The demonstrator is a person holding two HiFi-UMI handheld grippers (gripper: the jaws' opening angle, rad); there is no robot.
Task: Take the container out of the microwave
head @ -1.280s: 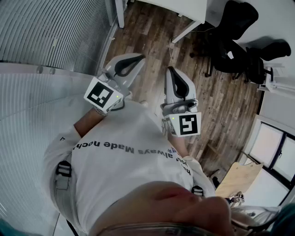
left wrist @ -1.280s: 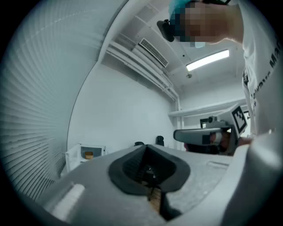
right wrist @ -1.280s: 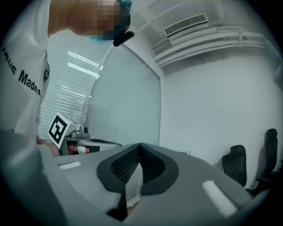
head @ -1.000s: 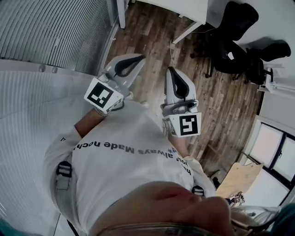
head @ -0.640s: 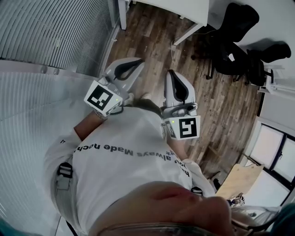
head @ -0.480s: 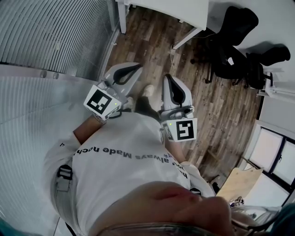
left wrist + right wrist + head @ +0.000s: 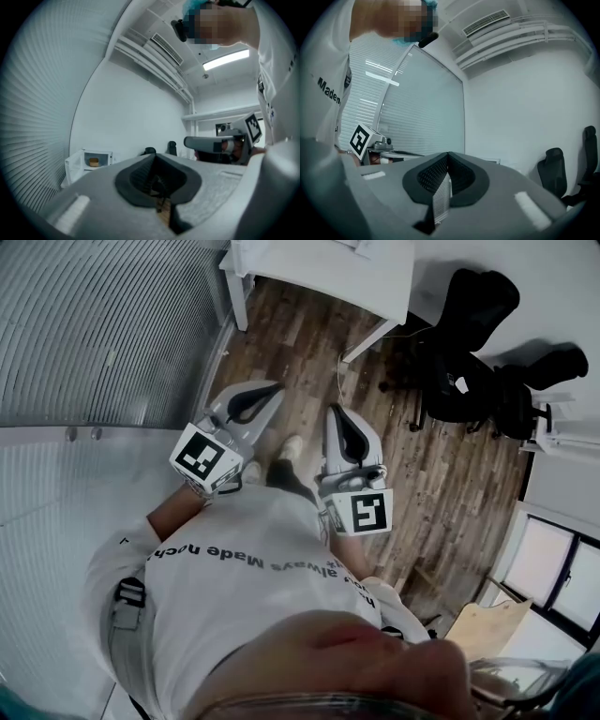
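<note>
Walking has just begun: left gripper [image 7: 267,390] and right gripper [image 7: 337,416], fingers pressed together on nothing, advance, the container [image 7: 94,162] well off inside the open microwave [image 7: 107,158], 9 o'clock in the left gripper view.

White lettered shirt [image 7: 234,601], grey buckled strap [image 7: 124,615], pale grey left gripper [image 7: 274,387] and right gripper [image 7: 334,411], black-and-white marker cubes [image 7: 204,460]

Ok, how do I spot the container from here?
Against the far white wall, low left in the left gripper view, stands a white microwave, door open. The container is the small tan block in its cavity, the only coloured thing there.
</note>
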